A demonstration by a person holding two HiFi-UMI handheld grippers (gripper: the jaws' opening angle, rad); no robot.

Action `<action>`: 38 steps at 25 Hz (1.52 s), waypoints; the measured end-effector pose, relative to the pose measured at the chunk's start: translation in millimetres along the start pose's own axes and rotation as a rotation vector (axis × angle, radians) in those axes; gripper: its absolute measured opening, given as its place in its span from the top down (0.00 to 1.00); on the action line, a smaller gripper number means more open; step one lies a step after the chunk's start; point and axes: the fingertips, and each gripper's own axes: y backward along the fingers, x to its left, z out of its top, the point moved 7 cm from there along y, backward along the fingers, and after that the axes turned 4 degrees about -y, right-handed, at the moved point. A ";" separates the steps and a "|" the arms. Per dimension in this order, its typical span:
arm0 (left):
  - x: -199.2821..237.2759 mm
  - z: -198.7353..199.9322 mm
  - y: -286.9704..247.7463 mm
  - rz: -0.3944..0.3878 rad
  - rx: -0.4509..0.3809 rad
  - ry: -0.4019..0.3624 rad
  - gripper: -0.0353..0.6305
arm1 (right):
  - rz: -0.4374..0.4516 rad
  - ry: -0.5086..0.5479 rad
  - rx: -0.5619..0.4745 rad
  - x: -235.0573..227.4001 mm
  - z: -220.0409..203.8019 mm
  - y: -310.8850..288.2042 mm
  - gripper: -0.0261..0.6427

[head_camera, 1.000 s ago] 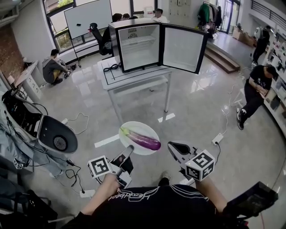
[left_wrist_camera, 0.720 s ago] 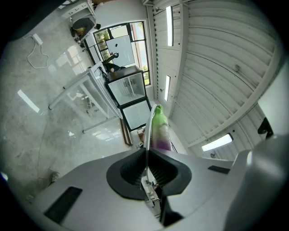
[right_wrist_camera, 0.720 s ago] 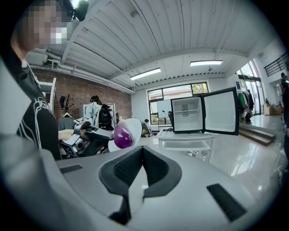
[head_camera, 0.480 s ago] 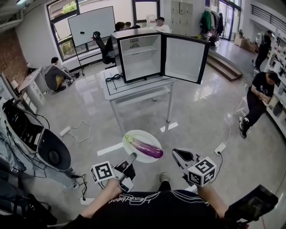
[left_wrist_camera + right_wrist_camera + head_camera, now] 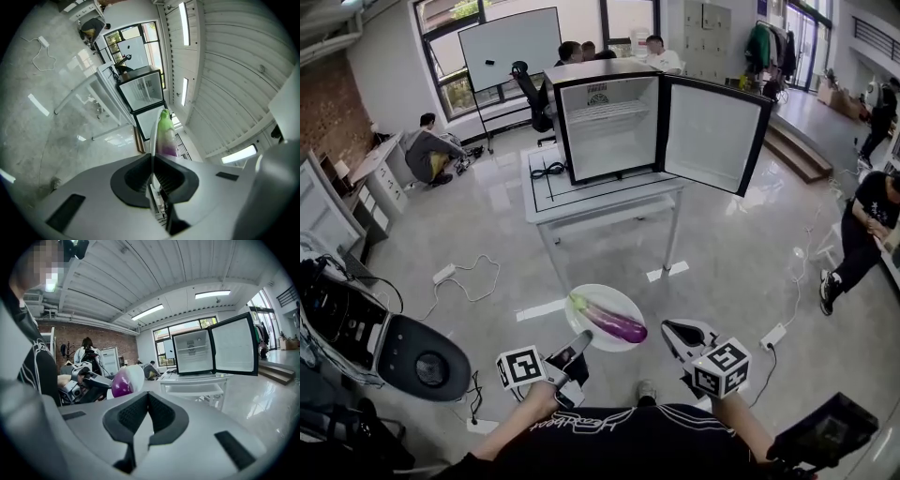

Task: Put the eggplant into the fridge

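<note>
Fridge [image 5: 623, 122] sits closer now — your left gripper [image 5: 579, 339] stays clamped on the plate [image 5: 609, 294] bearing the eggplant [image 5: 614, 322], right gripper [image 5: 675, 330] closed, empty.

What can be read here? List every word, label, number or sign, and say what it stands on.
Nothing is clear enough to quote.
Shirt: white script lettering, upside down in the head view, too blurred to read.
Fridge: sticker on the inside back wall, too small to read.
Cubes on the left gripper and right gripper: black-and-white square patterns, no letters.
</note>
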 end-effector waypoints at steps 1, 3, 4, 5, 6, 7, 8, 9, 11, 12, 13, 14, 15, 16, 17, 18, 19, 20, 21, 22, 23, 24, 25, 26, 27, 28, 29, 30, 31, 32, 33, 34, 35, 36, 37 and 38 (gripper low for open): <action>2.0 4.7 -10.5 0.005 -0.001 0.003 0.91 | 0.005 -0.002 0.001 -11.1 3.3 -6.0 0.95; 5.8 14.1 -34.1 0.008 -0.001 0.011 0.91 | 0.013 -0.008 0.003 -34.0 9.0 -17.0 0.95; 6.7 18.9 -47.1 0.000 -0.002 0.019 0.91 | 0.017 -0.013 0.001 -45.6 11.9 -21.9 0.95; 7.0 24.2 -60.3 -0.009 -0.003 0.027 0.91 | 0.019 -0.021 -0.003 -57.3 15.1 -26.4 0.95; 6.8 29.6 -73.1 -0.012 -0.003 0.031 0.91 | 0.019 -0.027 -0.006 -69.0 18.7 -30.2 0.95; 6.6 34.7 -85.4 -0.010 -0.001 0.029 0.91 | 0.016 -0.030 -0.004 -80.9 22.4 -32.9 0.95; 6.5 39.2 -97.2 0.000 0.004 0.022 0.91 | 0.010 -0.030 0.002 -93.0 25.9 -34.6 0.95; 6.3 42.7 -108.9 0.009 0.011 0.014 0.91 | 0.006 -0.030 0.009 -104.9 29.3 -35.7 0.95; 4.1 48.0 -132.5 0.014 0.024 0.009 0.91 | 0.010 -0.040 0.013 -126.5 36.3 -37.8 0.95; 2.9 50.3 -143.6 0.014 0.030 0.009 0.91 | 0.013 -0.047 0.011 -136.1 39.7 -38.9 0.95; 1.9 52.7 -154.0 0.014 0.034 0.009 0.91 | 0.011 -0.049 0.008 -145.2 42.9 -39.8 0.95; 0.9 55.2 -163.7 0.014 0.038 0.009 0.91 | 0.005 -0.046 0.007 -154.3 45.8 -40.5 0.95; -0.1 57.9 -172.9 0.013 0.039 0.007 0.91 | -0.005 -0.039 0.006 -163.3 48.6 -40.8 0.95; -1.2 60.4 -181.8 0.011 0.040 0.004 0.91 | -0.014 -0.033 0.005 -172.4 51.6 -40.5 0.95; -2.6 62.7 -190.2 0.009 0.040 0.001 0.91 | -0.022 -0.029 0.002 -181.2 54.8 -39.7 0.95; -4.2 64.5 -198.3 0.007 0.039 -0.002 0.91 | -0.027 -0.028 -0.003 -189.5 58.2 -38.5 0.95; -5.9 65.8 -205.8 0.004 0.038 -0.005 0.91 | -0.031 -0.027 -0.007 -197.4 61.5 -37.2 0.95; -7.5 66.6 -212.7 0.000 0.035 -0.008 0.91 | -0.033 -0.023 -0.010 -204.5 64.4 -35.9 0.95; -8.7 66.7 -219.0 -0.004 0.031 -0.007 0.91 | -0.035 -0.019 -0.012 -211.0 66.8 -34.6 0.95; -9.6 66.0 -224.9 -0.011 0.026 -0.003 0.91 | -0.037 -0.015 -0.014 -217.0 68.6 -33.3 0.95; -10.3 65.0 -230.4 -0.020 0.021 0.004 0.91 | -0.040 -0.013 -0.017 -222.6 70.0 -32.2 0.95; -10.4 64.2 -235.2 -0.025 0.016 0.010 0.91 | -0.042 -0.011 -0.019 -227.6 71.3 -31.3 0.95; -9.9 63.8 -238.5 -0.021 0.013 0.009 0.91 | -0.043 -0.009 -0.020 -231.8 72.4 -30.8 0.95; -9.6 63.6 -240.7 -0.013 0.012 0.005 0.91 | -0.042 -0.006 -0.021 -234.9 73.4 -30.7 0.95; -10.1 63.4 -242.2 -0.008 0.010 0.001 0.91 | -0.040 -0.003 -0.022 -237.3 74.6 -30.7 0.95; -11.3 63.3 -243.2 -0.006 0.007 -0.002 0.91 | -0.037 0.001 -0.024 -238.9 75.8 -30.7 0.95; -12.7 63.2 -243.4 -0.006 0.003 -0.004 0.91 | -0.034 0.004 -0.026 -239.7 77.1 -30.5 0.95; -14.4 63.0 -243.1 -0.005 -0.003 -0.007 0.91 | -0.030 0.006 -0.028 -239.8 78.4 -30.0 0.95; -16.1 62.8 -242.4 -0.004 -0.008 -0.009 0.91 | -0.025 0.009 -0.031 -239.2 79.5 -29.2 0.95; -17.8 62.8 -241.6 -0.002 -0.012 -0.013 0.91 | -0.022 0.011 -0.035 -238.3 80.4 -28.1 0.95; -19.6 63.2 -240.9 -0.001 -0.014 -0.018 0.91 | -0.020 0.012 -0.041 -237.6 81.1 -26.9 0.95; -21.6 63.9 -240.5 -0.001 -0.015 -0.023 0.91 | -0.021 0.011 -0.048 -237.2 81.5 -25.8 0.95; -23.6 64.0 -240.1 -0.002 -0.015 -0.028 0.91 | -0.023 0.007 -0.054 -237.3 81.4 -24.4 0.95; -25.2 63.4 -239.5 -0.002 -0.014 -0.031 0.91 | -0.025 0.002 -0.058 -237.5 80.6 -22.8 0.95; -26.1 62.3 -238.6 0.000 -0.012 -0.034 0.91 | -0.026 -0.004 -0.062 -237.5 79.3 -21.3 0.95; -26.5 61.3 -237.5 0.003 -0.011 -0.036 0.91 | -0.026 -0.009 -0.066 -237.3 78.2 -20.2 0.95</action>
